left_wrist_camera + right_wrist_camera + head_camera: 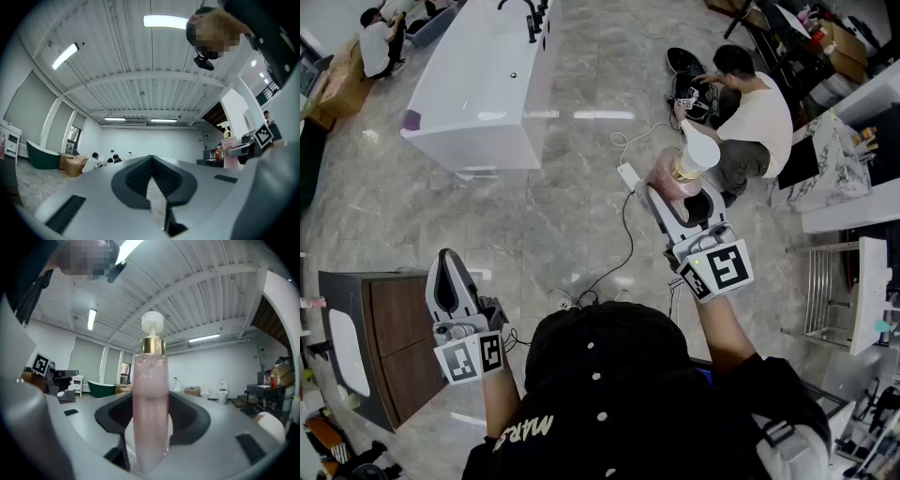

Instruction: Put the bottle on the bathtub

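A pink pump bottle (pixel 686 167) with a gold collar and white pump head stands upright between the jaws of my right gripper (pixel 673 192), which is shut on it. In the right gripper view the bottle (pixel 150 399) fills the middle, clamped low on its body by the gripper (pixel 150 430). The white bathtub (pixel 483 80) stands on the marble floor at the upper left of the head view, well away from the bottle. My left gripper (pixel 446 267) is held low at the left, shut with nothing in it; its jaws (pixel 151 178) meet in a closed line.
A person in a white shirt (pixel 752 114) sits on the floor just beyond the bottle. A white power strip and cable (pixel 628 176) lie on the floor. A brown cabinet (pixel 389 342) stands left, a white counter (pixel 853 202) and metal rack (pixel 825 291) right. A dark green tub (pixel 101 389) is far off.
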Tool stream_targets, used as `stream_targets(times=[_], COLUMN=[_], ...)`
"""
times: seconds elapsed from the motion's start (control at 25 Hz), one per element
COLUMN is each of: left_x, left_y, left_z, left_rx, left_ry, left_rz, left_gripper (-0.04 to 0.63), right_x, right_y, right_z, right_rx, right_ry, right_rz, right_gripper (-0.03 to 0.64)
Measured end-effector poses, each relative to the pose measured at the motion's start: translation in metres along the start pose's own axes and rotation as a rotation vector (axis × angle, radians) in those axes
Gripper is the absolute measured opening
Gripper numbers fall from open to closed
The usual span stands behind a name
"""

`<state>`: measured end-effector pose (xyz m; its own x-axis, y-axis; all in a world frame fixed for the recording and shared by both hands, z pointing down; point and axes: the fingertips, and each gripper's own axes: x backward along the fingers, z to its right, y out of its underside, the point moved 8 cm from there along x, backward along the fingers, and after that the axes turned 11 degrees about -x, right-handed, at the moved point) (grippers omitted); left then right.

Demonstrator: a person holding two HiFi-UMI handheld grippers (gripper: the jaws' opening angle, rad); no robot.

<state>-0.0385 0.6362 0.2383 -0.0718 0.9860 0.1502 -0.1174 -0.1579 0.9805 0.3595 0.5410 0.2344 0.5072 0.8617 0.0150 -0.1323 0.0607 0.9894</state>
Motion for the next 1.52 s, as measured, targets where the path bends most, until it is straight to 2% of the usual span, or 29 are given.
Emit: stream_targets(times=[0.36, 0.6, 0.92, 1.16, 1.52], left_x=[-0.005, -0.012, -0.028, -0.073, -0.186], left_y=[0.007, 0.016, 0.031, 0.048, 0.049], left_z=[-0.029, -0.055, -0.082, -0.089, -0.083], left_rx=[0.011, 0.020, 0.008, 0.012, -0.014], left_ry=[0.019, 0.055, 0.086, 0.045, -0.025], left_rz=[0.002, 0.003, -0.034, -0.062, -0.055], left_gripper=[0.011, 0.011, 0.011, 0.011, 0.011], right_x=[-0.016, -0.028, -0.049, -0.108, -0.221], right_y=[0.001, 0.010, 0.019, 0.028, 0.012], right_z=[-0.025, -0.042, -0.052, -0.026, 0.049], right_rx=[0.005, -0.053, -0.020, -0.040, -0.028], right_ry=[-0.009, 0.045, 0.064, 0.043, -0.017], right_rz=[0.000, 0.015, -0.010, -0.026, -0.002], right_gripper=[0.224, 0.224, 0.224, 0.224, 0.224])
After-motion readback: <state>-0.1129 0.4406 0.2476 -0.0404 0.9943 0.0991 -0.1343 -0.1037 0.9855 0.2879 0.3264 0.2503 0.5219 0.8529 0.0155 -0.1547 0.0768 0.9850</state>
